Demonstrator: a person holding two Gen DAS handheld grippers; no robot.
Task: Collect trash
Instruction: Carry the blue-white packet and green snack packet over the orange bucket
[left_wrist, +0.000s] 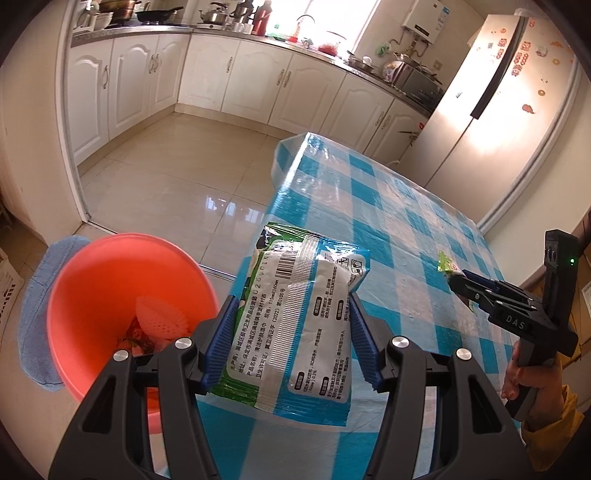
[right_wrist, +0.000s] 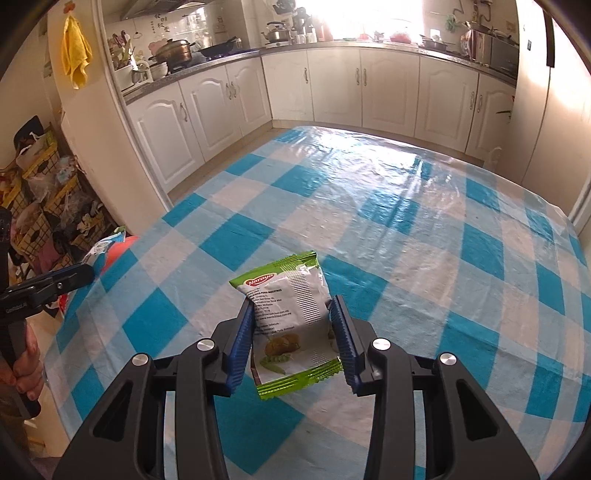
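My left gripper (left_wrist: 291, 306) is shut on a green and white wet-wipes pack (left_wrist: 295, 328) and holds it at the table's left edge, beside an orange basin (left_wrist: 110, 280) that stands on the floor with foam netting and scraps inside. My right gripper (right_wrist: 293, 308) is shut on a small green and white snack wrapper (right_wrist: 291, 321) and holds it above the blue checked tablecloth (right_wrist: 406, 229). The right gripper with its wrapper (left_wrist: 448, 266) also shows in the left wrist view. The left gripper (right_wrist: 66, 277) shows at the left of the right wrist view, with the basin (right_wrist: 118, 251) behind it.
A blue mat (left_wrist: 40, 314) lies under the basin. White kitchen cabinets (left_wrist: 229, 70) line the far walls and a fridge (left_wrist: 491, 103) stands past the table. Yellow wire racks with clutter (right_wrist: 48, 206) stand left of the table.
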